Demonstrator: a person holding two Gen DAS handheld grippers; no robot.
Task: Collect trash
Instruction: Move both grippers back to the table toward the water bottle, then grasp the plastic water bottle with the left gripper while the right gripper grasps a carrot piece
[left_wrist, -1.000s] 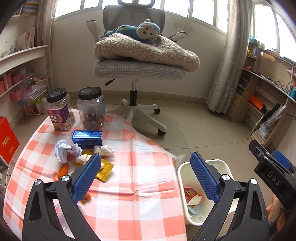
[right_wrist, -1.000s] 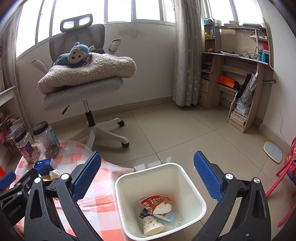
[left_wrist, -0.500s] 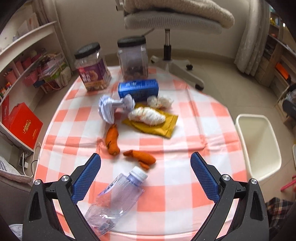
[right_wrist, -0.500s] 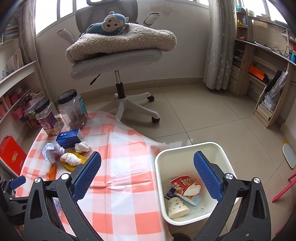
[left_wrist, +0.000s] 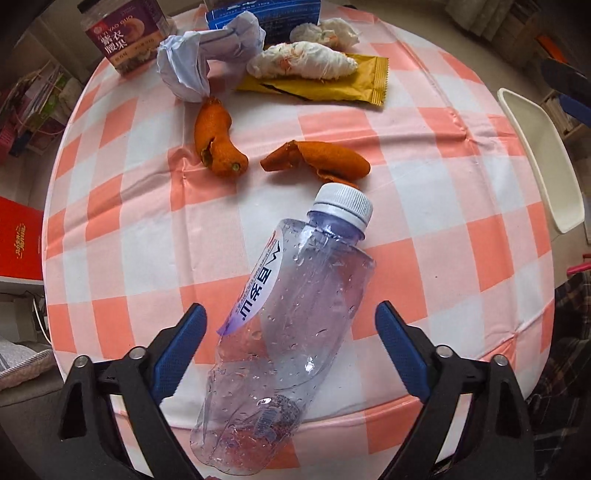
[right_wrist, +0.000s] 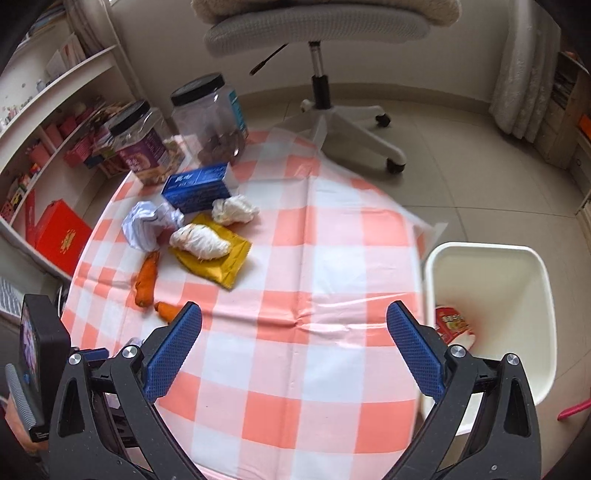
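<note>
Bottle (left_wrist: 291, 325), crushed clear plastic w/ white cap, lies on its side on the checked cloth (left_wrist: 461, 258) near the table's near edge, cap pointing away. Left gripper (left_wrist: 291, 332) straddles its lower body from above, jaws closing; blue pads either side, not yet touching the plastic. Two orange peels (left_wrist: 218, 142) just beyond the cap, one nearly touching it. Further back: yellow wrapper (left_wrist: 332, 85) w/ a tissue wad (left_wrist: 301, 64) on top, 2nd wad behind, crumpled paper (left_wrist: 199, 62) beside, blue box (right_wrist: 195, 188) and two jars (right_wrist: 210, 118) at the far edge.

Right gripper (right_wrist: 293, 345) is over bare cloth, jaws apart, nothing between. White bin (right_wrist: 532, 295) stands on the floor just beside the table, to the right; red packet (right_wrist: 452, 325) inside it.
</note>
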